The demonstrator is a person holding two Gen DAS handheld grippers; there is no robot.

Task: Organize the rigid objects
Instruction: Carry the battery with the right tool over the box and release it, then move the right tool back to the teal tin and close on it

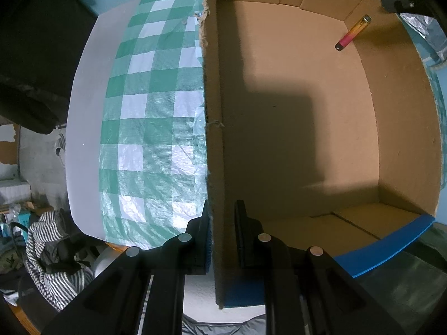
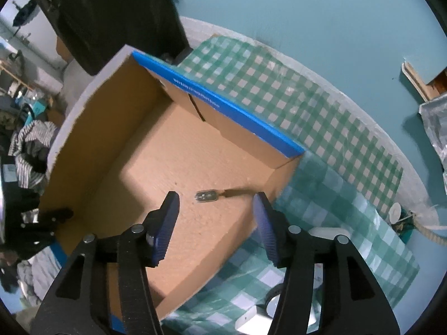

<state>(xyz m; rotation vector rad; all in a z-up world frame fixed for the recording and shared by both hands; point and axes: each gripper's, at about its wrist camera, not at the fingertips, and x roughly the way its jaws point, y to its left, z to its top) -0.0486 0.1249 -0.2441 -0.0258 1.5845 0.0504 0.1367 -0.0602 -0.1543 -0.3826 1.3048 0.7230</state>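
Cardboard box [image 2: 156, 167] on a desk [image 1: 83, 111] covered with a green-and-white checked cloth [image 2: 321, 128], seen from both wrist cameras. The left hand-held gripper [image 1: 222, 234] is clamped on the box's side wall, one finger outside and one inside, pointing downward and steadying the box. The right hand-held gripper [image 2: 215, 217] hangs over the box interior with its jaws apart and nothing between the pads; no pad touches anything.

The task's thing now in the box is a small cylindrical battery [image 1: 353, 33], pink to yellow along its body with a gold end. In the left view it lies on the box floor close to a far corner, beside the side wall. In the right view it appears blurred, just ahead of the open jaws, near the wall and casting a long shadow; whether it has fully come to rest cannot be told.

Handling, as a judgement: the battery is stiff, light and smooth-skinned, and being round it is likely to roll on the flat cardboard. It is not fragile. The sound hold is across the middle of the barrel, pads square to its long axis, since a grip near an end could let it pivot or squirt out. Other items at the lower right of the right view are too indistinct to name.
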